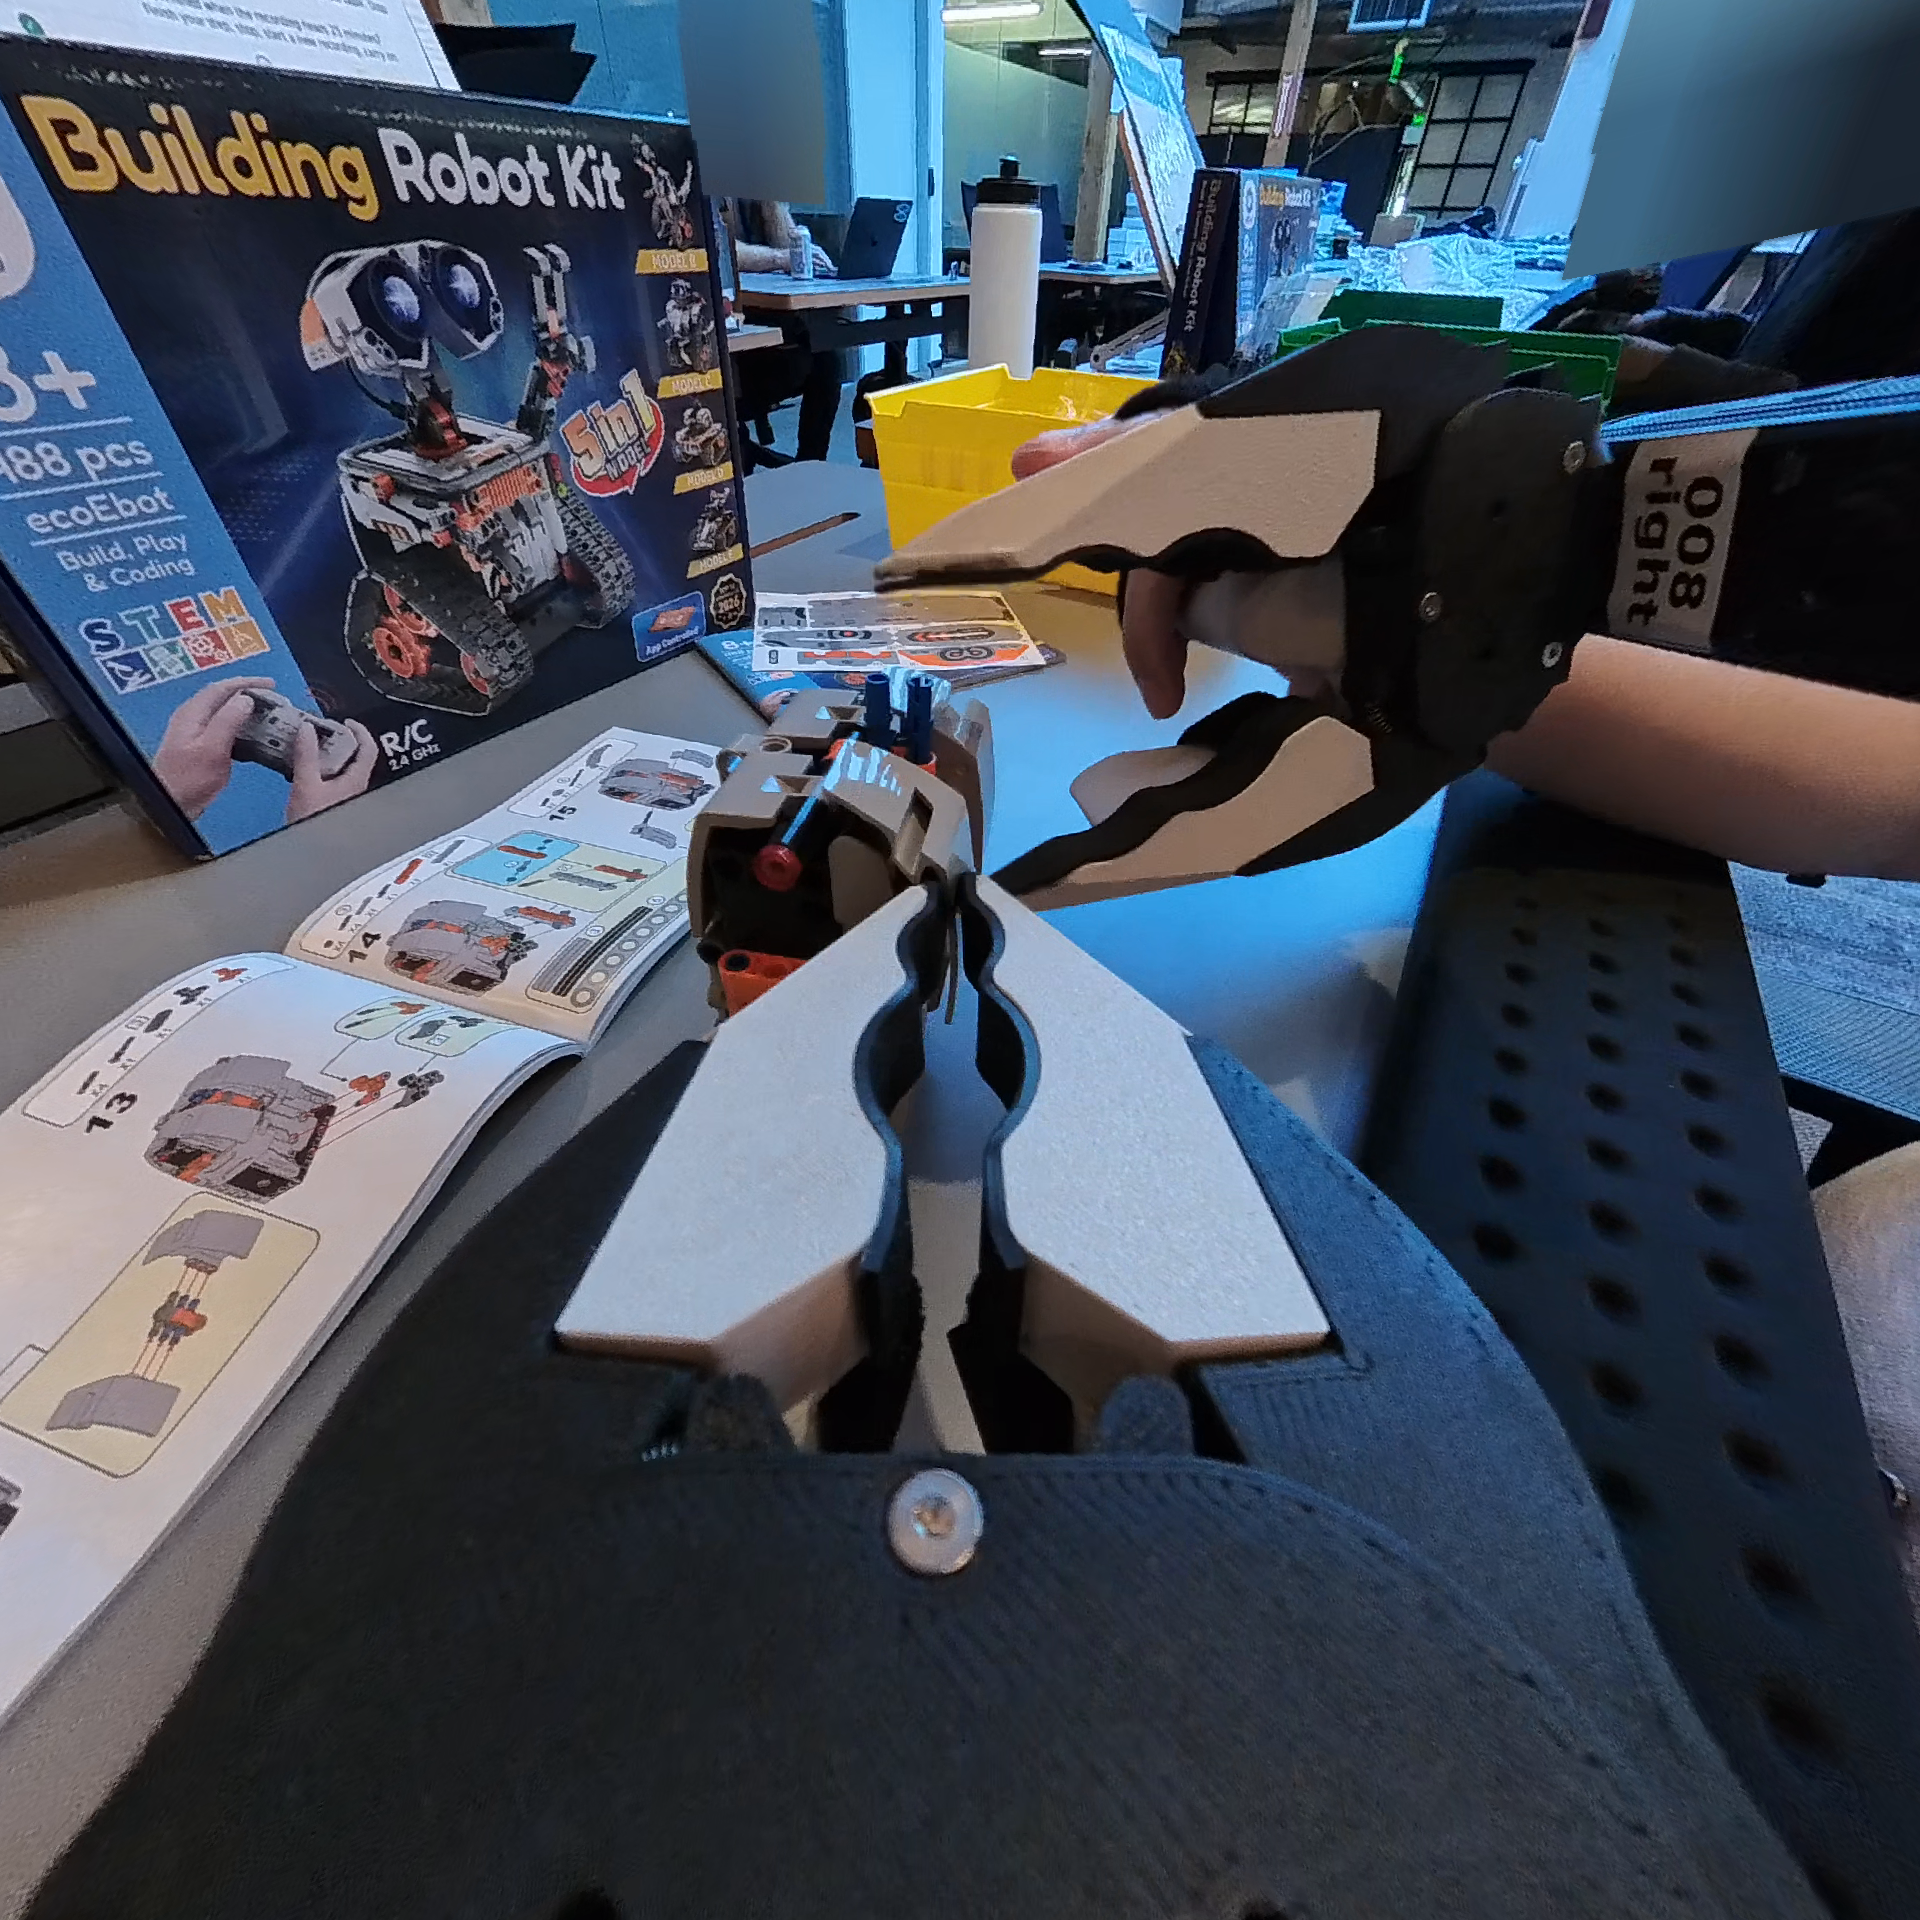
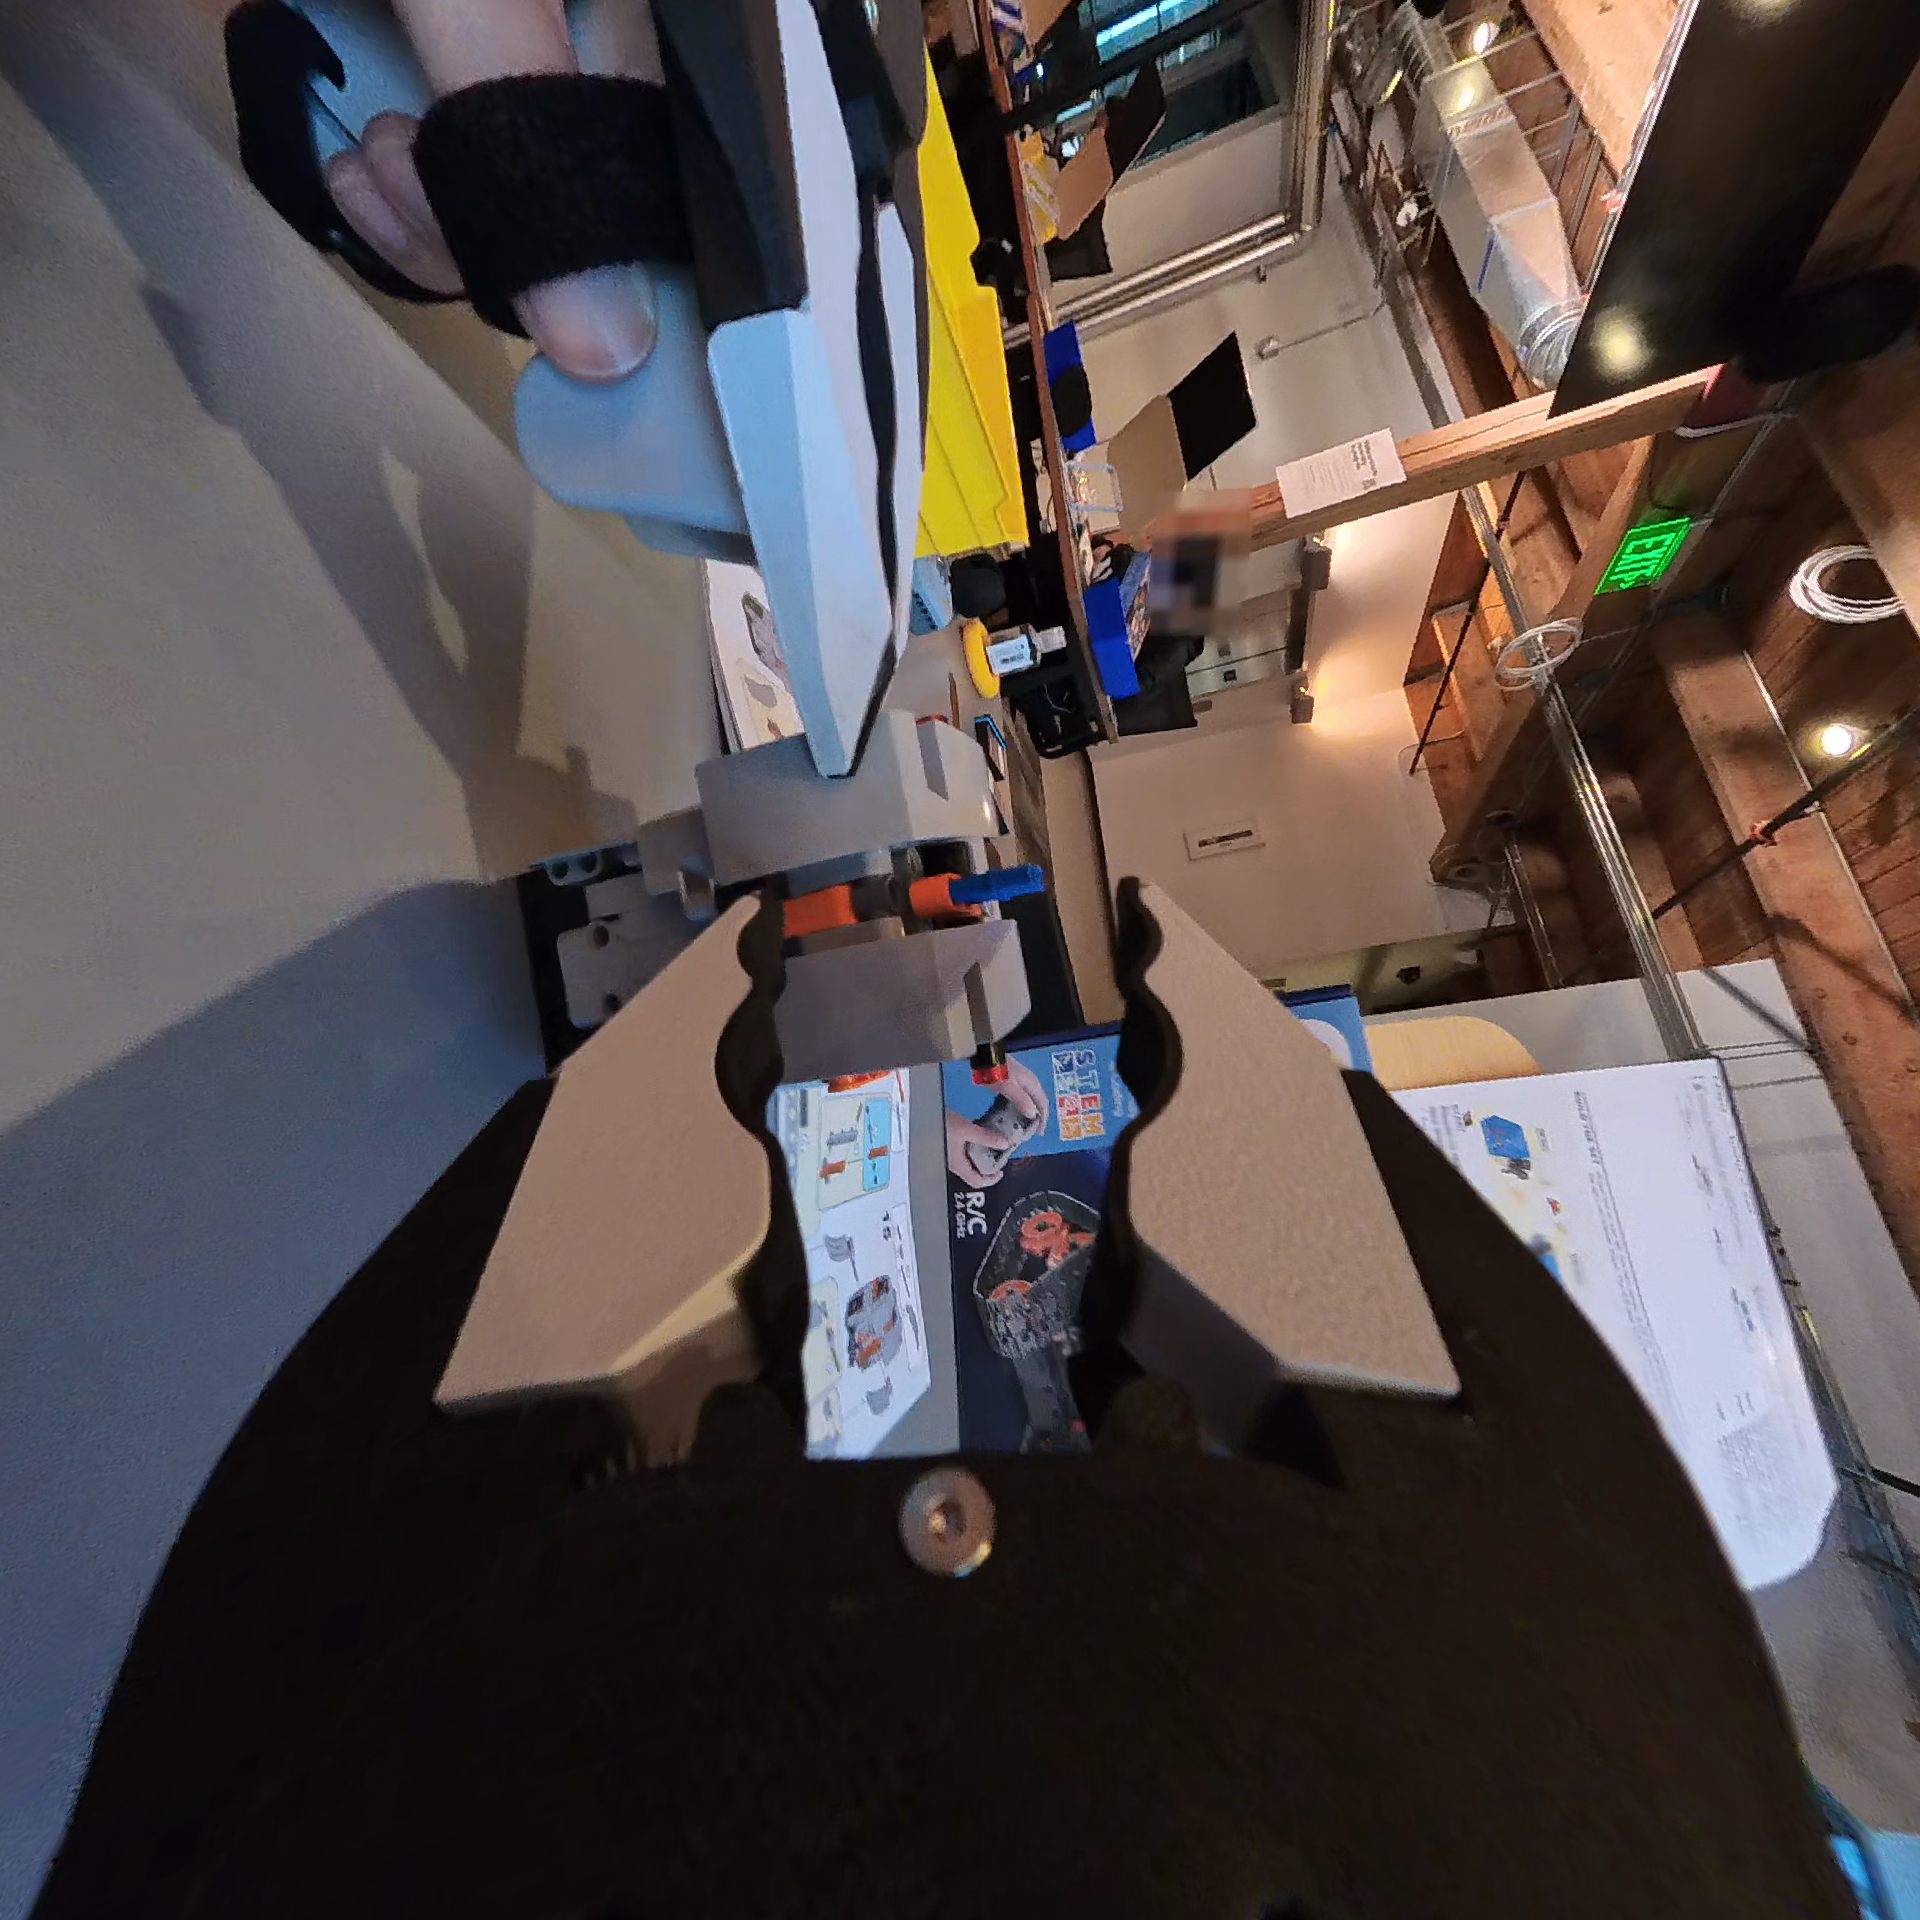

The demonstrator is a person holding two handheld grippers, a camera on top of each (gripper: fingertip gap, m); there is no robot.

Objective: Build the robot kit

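Note:
A grey brick assembly (image 1: 831, 821) with orange, blue and red pins is held just above the grey table (image 1: 1195, 935). My left gripper (image 1: 951, 894) is shut on the near edge of its grey panel. In the right wrist view the left gripper (image 2: 847, 764) comes in from above and pinches the assembly (image 2: 810, 810). My right gripper (image 2: 940, 904) is open, and its jaws stand on either side of a grey panel (image 2: 894, 1003) of the assembly. I cannot tell if they touch it. In the left wrist view the right gripper (image 1: 945, 727) reaches in from the right, open, on a person's hand.
A kit box (image 1: 364, 416) stands at the back left. An open instruction booklet (image 1: 312, 1039) lies in front of it, and a sticker sheet (image 1: 894, 634) behind the assembly. A yellow bin (image 1: 966, 447), a green bin (image 1: 1455, 332) and a white bottle (image 1: 1003, 281) are behind. A black perforated surface (image 1: 1610, 1143) lies at the right. Both grippers' tips are close together, under 4 cm apart.

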